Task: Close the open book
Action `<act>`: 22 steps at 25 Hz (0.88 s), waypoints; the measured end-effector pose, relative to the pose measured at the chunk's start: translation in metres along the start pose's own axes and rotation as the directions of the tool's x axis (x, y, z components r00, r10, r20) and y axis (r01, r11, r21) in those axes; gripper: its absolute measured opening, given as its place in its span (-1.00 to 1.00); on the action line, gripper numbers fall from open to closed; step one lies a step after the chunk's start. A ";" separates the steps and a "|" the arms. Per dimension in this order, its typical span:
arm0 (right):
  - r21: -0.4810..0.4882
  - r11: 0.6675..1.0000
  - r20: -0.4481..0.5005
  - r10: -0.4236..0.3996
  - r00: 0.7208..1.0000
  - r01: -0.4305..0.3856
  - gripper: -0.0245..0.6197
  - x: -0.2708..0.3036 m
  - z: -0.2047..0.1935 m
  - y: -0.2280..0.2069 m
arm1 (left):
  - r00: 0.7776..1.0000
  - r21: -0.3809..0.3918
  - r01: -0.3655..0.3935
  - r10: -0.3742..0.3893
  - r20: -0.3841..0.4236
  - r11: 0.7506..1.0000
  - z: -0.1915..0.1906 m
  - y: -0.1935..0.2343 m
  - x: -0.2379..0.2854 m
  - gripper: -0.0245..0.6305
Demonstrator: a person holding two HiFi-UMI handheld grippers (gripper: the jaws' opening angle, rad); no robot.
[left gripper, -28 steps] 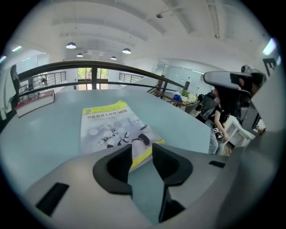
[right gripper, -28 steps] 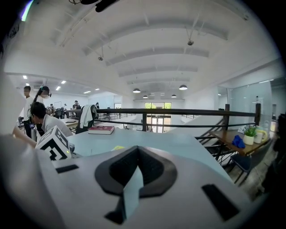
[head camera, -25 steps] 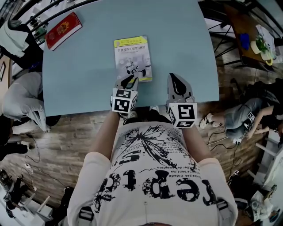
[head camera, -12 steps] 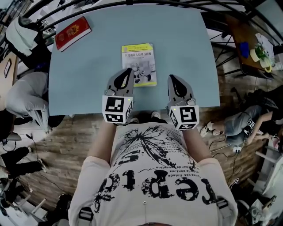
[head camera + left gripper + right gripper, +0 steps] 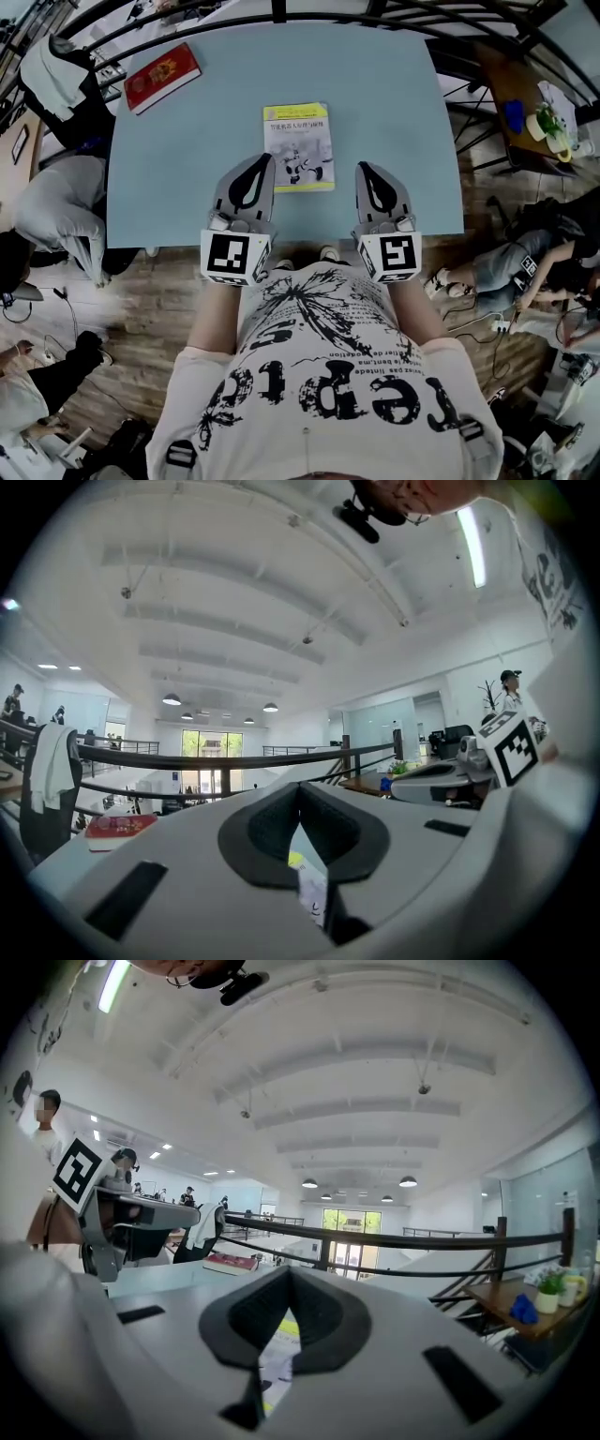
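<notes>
Entry, head view. The book point(image 5: 299, 147) lies closed, cover up, on the blue table point(image 5: 178, 150), a little right of the table's middle and toward its near edge. Its long axis runs near to far, with the spine on the left as far as I can tell (the print is too small to be sure).

Left gripper point(image 5: 265, 161): jaws clenched, pads meeting at the tip, nothing between them. In the left gripper view only a sliver of the cover shows below through the gap behind the pads. Right gripper point(image 5: 364, 169): jaws likewise together and empty, the same sliver of cover showing in its own view.

Key relation: both grippers hang over the near edge of the table, pointing far, and the book sits just beyond and between their tips. It touches neither. The left tip is just beside the book's near left corner; the right tip stands further off to the right, so the left is the nearer one.

Judgement: the closing looks done. If the cover needs pressing flat, I would use the left gripper.

A red book point(image 5: 162, 77) lies at the far left corner, well apart.
</notes>
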State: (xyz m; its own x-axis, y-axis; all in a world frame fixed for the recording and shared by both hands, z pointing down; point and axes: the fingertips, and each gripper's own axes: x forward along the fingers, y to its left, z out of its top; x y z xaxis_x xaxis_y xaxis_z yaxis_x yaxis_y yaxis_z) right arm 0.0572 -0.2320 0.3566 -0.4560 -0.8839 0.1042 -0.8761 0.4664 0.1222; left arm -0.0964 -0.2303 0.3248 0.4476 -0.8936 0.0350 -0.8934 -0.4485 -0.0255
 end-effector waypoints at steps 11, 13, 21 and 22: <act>-0.015 1.000 -0.027 0.008 1.000 -0.008 -0.90 0.007 -0.002 0.001 | 1.000 -0.018 0.004 -0.004 -0.006 1.000 -0.004 0.004 -0.002 -0.87; -0.014 1.000 -0.025 0.008 1.000 -0.008 -0.90 0.007 -0.001 0.000 | 1.000 -0.009 0.005 -0.005 -0.013 1.000 -0.004 0.003 -0.001 -0.87; -0.014 1.000 -0.014 0.008 1.000 -0.008 -0.90 0.008 0.000 -0.004 | 0.999 -0.020 0.013 -0.013 -0.031 1.000 -0.008 -0.002 0.005 -0.87; -0.013 1.000 -0.014 0.009 1.000 -0.009 -0.90 0.008 0.001 -0.004 | 0.999 -0.019 0.011 -0.012 -0.032 1.000 -0.007 -0.002 0.005 -0.87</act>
State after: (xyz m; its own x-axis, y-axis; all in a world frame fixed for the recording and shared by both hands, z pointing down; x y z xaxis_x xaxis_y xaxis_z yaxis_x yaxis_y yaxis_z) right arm 0.0574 -0.2412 0.3561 -0.4611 -0.8792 0.1195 -0.8700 0.4745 0.1339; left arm -0.0924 -0.2337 0.3321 0.4569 -0.8870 0.0668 -0.8888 -0.4582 -0.0056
